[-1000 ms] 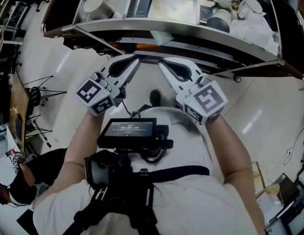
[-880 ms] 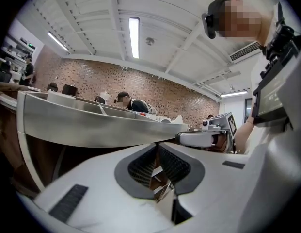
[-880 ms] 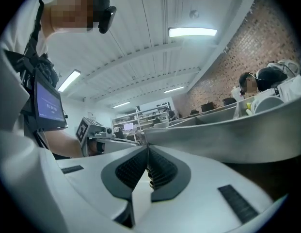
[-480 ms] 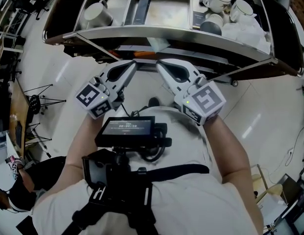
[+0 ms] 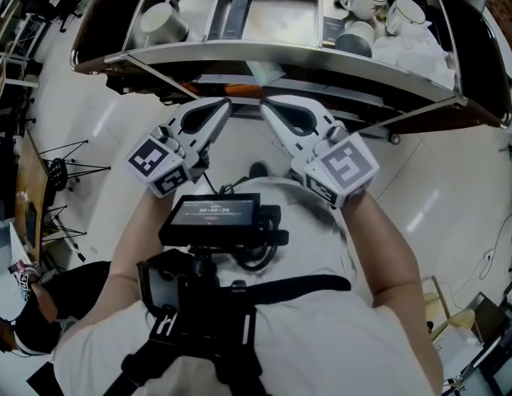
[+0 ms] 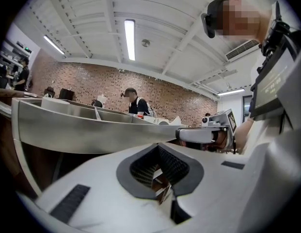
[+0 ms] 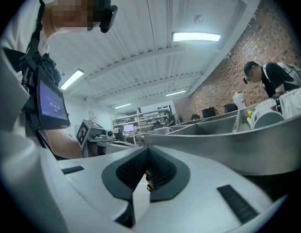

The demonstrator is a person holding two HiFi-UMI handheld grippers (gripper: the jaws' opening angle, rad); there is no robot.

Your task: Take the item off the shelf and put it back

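- You hold both grippers just in front of the shelf (image 5: pixel 321 56), on the near side of its top tray. The left gripper (image 5: pixel 225 107) and right gripper (image 5: pixel 267 110) angle in towards each other, with their tips near one another.
- Each pair of jaws is pressed together with nothing between the pads, so you are carrying nothing.
- Everything the task could mean lies in the top tray. A white mug (image 5: pixel 161 19) sits in the left bay, a dark flat box (image 5: pixel 239 11) in the middle, and a cluster of cups (image 5: pixel 379 7) on the right. I cannot tell which one is the item.
- This fits two stages: you are about to go in for the item, or it is already back in its bay and your hands are clear of it.
- If you do reach in, I judge you need the tips above the tray wall and the jaws parted.
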